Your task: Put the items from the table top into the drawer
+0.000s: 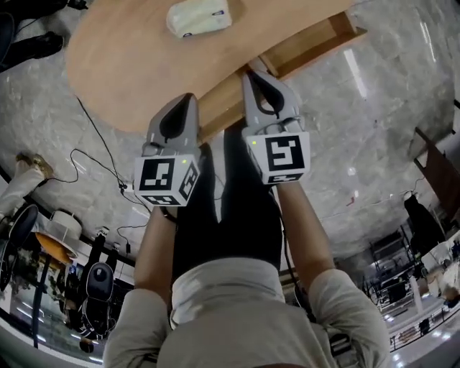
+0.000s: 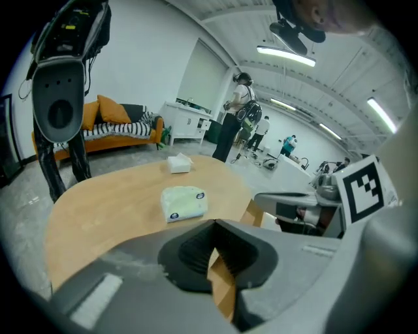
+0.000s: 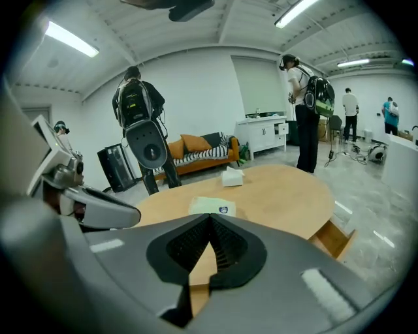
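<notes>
Head view shows the left tongs [image 1: 185, 102] and right tongs [image 1: 251, 75] side by side at the near edge of the oval wooden worktop [image 1: 122, 65], both pinched together with nothing between them. A pale green soft pack [image 1: 199, 17] lies on the worktop beyond them, with a white tissue pack [image 2: 179, 164] farther back. The open drawer [image 1: 334, 36] juts out from under the worktop's right side
</notes>
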Motion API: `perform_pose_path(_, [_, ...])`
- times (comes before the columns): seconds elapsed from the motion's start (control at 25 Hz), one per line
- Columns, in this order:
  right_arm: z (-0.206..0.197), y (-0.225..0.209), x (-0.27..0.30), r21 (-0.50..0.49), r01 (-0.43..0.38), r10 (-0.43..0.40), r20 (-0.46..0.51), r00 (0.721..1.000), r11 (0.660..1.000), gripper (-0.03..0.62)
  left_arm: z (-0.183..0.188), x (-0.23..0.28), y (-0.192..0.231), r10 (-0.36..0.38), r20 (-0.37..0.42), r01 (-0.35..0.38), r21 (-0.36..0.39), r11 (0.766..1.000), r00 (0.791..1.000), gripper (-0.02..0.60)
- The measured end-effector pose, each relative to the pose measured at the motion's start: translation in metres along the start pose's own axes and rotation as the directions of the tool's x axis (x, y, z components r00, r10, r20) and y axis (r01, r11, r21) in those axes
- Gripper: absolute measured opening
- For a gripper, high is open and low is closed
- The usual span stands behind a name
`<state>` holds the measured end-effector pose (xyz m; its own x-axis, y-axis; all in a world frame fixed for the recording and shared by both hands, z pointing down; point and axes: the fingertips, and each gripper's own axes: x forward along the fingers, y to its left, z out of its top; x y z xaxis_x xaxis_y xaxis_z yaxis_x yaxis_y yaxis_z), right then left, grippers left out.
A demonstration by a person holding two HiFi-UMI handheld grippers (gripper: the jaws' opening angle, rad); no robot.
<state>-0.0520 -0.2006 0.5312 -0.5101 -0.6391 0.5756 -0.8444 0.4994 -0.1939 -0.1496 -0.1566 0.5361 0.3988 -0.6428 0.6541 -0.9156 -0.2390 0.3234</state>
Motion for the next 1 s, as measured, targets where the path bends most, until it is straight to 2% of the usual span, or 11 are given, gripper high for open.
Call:
perform_pose_path(0.28, [-0.002,-0.016,0.050,-0.048,-0.071,0.070,-0.030,0.997,0.996,0.008,-0.018,0.048,0.009,0.028,-0.032,-0.030,-0.079,0.996,0.999,0.020])
perform_pose_path(0.4, [0.000,-0.030,0.062,-0.072,-0.082,0.077,-0.068,0.995,0.994,0.008,-0.020,0.064,0.007,0.029,-0.037,-0.033,-0.110,0.993,0.999,0.020])
perform_pose_path(0.56, [0.008,-0.048,0.076,-0.081,-0.075,0.069,-0.063,0.996,0.994,0.011,-0.013,0.081,0.003,0.036,-0.027,-0.039,-0.125,0.991,0.999,0.020])
perform_pose_path(0.6, [0.008,-0.050,0.080,-0.081,-0.077,0.071,-0.072,0.995,0.994,0.042,-0.012,0.083,0.002,0.032,-0.028,-0.036,-0.125,0.992,0.999,0.020])
perform_pose_path(0.64, [0.006,-0.051,0.084,-0.081,-0.083,0.076,-0.085,0.993,0.993,0.112,-0.010,0.085,0.000,0.028,-0.029,-0.032,-0.125,0.992,0.999,0.020])
perform_pose_path(0.68, [0.005,-0.054,0.088,-0.082,-0.091,0.083,-0.098,0.992,0.992,0.138,-0.008,0.087,-0.001,0.025,-0.030,-0.029,-0.127,0.992,0.999,0.020])
perform_pose_path(1.0, [-0.004,-0.068,0.140,-0.121,-0.112,0.088,-0.187,0.978,0.986,0.138,-0.002,0.083,0.020,0.067,-0.044,-0.074,-0.171,0.982,0.997,0.020])
